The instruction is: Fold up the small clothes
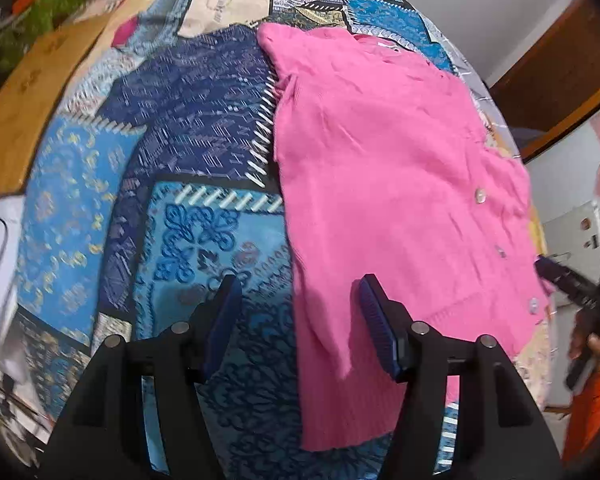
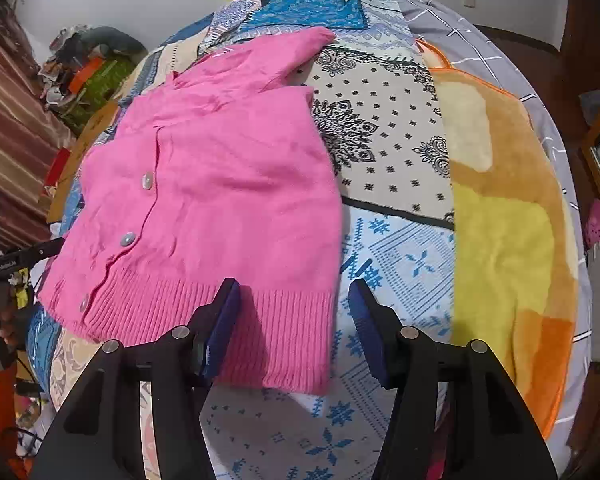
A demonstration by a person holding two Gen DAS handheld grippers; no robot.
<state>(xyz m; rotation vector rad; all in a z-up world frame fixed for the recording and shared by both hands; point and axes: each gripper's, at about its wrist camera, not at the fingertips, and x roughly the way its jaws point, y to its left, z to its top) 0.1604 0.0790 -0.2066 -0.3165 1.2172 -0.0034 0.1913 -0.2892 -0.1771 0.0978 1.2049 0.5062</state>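
A pink knitted cardigan point(image 1: 380, 168) with pale buttons lies flat on a patchwork bedspread point(image 1: 188, 240). My left gripper point(image 1: 300, 292) is open above the cardigan's left side. Its right finger is over the pink knit, its left finger is over the bedspread, and the garment's edge runs between them. In the right wrist view the cardigan point(image 2: 220, 184) shows its ribbed hem point(image 2: 268, 320) nearest the camera. My right gripper point(image 2: 294, 292) is open over the hem's right corner, left finger over the ribbing and right finger over the bedspread point(image 2: 400, 272). Neither gripper holds anything.
An orange and yellow fleece blanket point(image 2: 500, 220) lies right of the cardigan, with a grey checked sheet point(image 2: 480, 52) beyond it. A cardboard sheet point(image 1: 28, 100) and a heap of clutter point(image 2: 92, 64) sit past the bed's left side. Dark wooden furniture point(image 1: 560, 80) stands to the right.
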